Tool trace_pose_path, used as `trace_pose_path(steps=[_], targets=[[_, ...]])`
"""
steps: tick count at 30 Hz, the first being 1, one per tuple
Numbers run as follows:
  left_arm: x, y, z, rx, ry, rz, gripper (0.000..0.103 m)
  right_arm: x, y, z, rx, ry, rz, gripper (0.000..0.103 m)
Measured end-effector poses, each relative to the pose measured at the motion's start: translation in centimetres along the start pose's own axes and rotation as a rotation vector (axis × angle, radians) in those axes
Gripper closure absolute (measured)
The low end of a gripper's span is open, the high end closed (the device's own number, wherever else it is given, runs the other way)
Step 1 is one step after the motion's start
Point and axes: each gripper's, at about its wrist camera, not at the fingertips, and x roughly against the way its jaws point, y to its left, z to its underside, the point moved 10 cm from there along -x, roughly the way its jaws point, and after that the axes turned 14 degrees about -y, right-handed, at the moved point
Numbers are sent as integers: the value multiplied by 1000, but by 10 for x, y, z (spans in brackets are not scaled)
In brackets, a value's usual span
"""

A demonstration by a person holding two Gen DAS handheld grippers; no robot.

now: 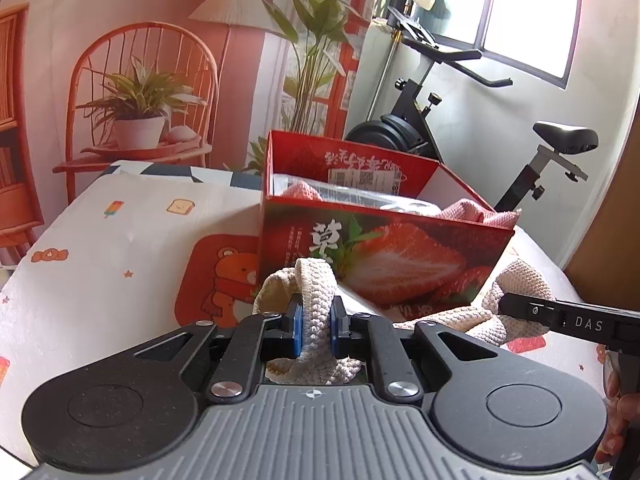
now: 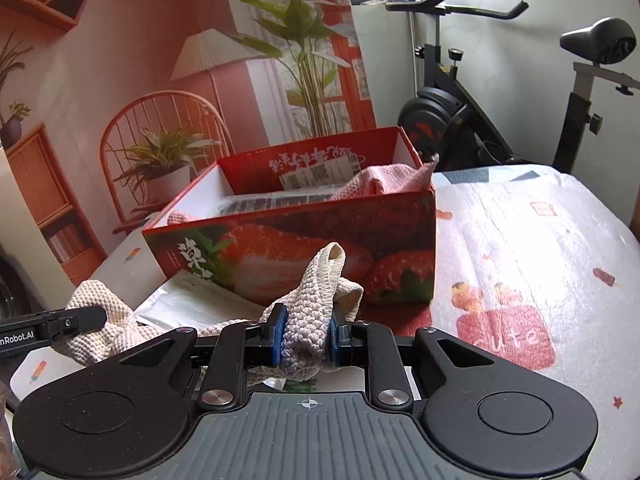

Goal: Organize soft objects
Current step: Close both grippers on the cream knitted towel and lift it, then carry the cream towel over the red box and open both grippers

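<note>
A cream knitted cloth (image 1: 316, 300) hangs between both grippers above the table. My left gripper (image 1: 316, 326) is shut on one bunched end of it. My right gripper (image 2: 306, 334) is shut on the other end of the cream cloth (image 2: 316, 300). In the left wrist view the right gripper's finger (image 1: 532, 312) shows at the right, with the cloth draped past it. Just beyond stands a red strawberry-printed box (image 1: 400, 256), open at the top, with a pink knitted cloth (image 1: 480, 212) and a clear plastic packet inside. The same box (image 2: 320, 240) and pink cloth (image 2: 384, 180) show in the right wrist view.
A white tablecloth (image 1: 120, 240) with bear and ice-lolly prints covers the table. A white flat packet (image 2: 192, 304) lies in front of the box. Behind are a printed backdrop with chair and plants (image 1: 140, 92) and an exercise bike (image 1: 500, 128). A person's fingers (image 1: 616, 420) show at the right edge.
</note>
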Motion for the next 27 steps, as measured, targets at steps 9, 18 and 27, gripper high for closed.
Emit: trace_pose_path(steps=[9,18,27], targets=[[2,-2,-13,-17,-35,2,89,0,5,-10,8,-19,-12,84],[1,-2,-41,-16,-97,16,89,-2,15,-44,27,-83,-41,84],[-21,-8,-70,-33,-131,38,89,-26,13,-88,59,-113,-63,84]])
